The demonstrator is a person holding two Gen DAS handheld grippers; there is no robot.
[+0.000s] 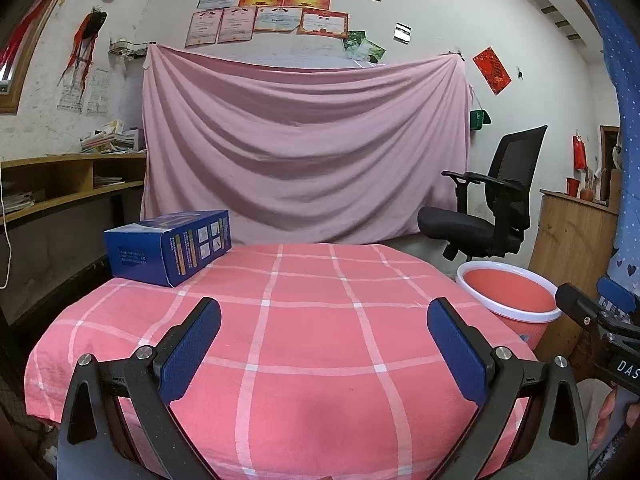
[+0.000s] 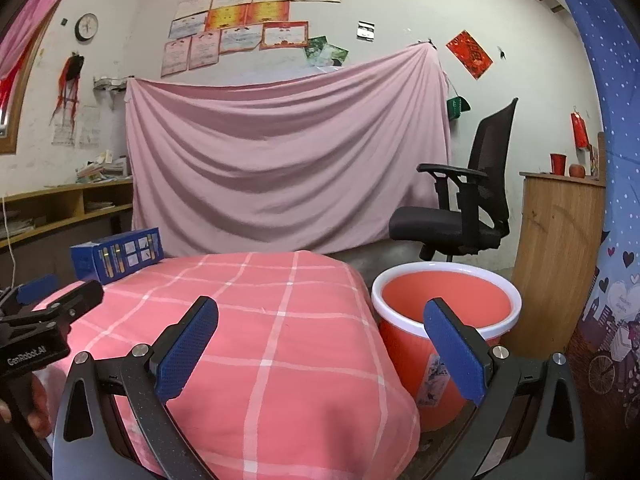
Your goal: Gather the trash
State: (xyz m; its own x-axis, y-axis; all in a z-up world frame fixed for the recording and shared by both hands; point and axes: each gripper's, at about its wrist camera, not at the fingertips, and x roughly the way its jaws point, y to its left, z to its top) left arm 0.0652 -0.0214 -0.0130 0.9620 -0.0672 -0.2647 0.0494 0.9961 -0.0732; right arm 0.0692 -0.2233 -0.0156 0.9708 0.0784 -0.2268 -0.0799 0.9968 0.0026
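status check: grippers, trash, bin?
Left gripper and right gripper open, empty, over the checked tablecloth. Blue box untouched at far left corner. Bin beside table, nothing in the way.

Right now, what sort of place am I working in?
Probably a lived-in home room or study, not a lab: certificates taped above a pink sheet, an office chair, and a checked-cloth table beside a bin.

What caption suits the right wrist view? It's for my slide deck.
Open right tongs over the checked table, orange bin beside it, blue box far left.
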